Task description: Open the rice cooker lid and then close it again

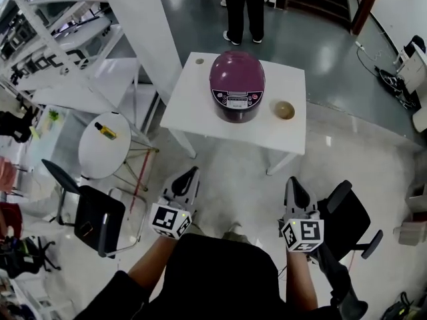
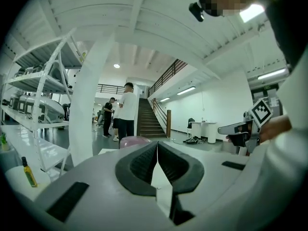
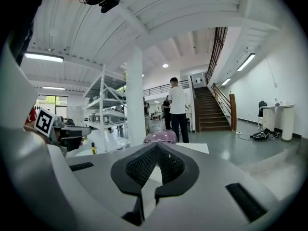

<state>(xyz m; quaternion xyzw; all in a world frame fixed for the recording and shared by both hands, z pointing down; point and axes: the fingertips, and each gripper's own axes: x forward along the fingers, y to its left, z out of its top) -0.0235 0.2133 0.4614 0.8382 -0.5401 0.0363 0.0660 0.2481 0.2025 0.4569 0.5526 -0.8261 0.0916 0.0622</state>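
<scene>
A purple rice cooker [image 1: 237, 85] with its lid down stands on a white table [image 1: 193, 105]; its control panel faces me. My left gripper [image 1: 193, 173] and right gripper [image 1: 291, 181] hover side by side over the floor, well short of the table's near edge. Both are shut with nothing between the jaws. In the left gripper view the cooker's dome [image 2: 134, 141] peeks just over the closed left gripper [image 2: 157, 144]. The right gripper view has the cooker [image 3: 161, 137] straight ahead above the closed right gripper [image 3: 157, 145].
A small bowl [image 1: 285, 109] sits right of the cooker, a little disc [image 1: 199, 61] at the table's far left. A round side table [image 1: 93, 159] with a yellow bottle [image 1: 105, 131], black chairs [image 1: 100, 219] [image 1: 347, 219], white shelving [image 1: 60, 39] and a standing person [image 1: 243, 5] surround it.
</scene>
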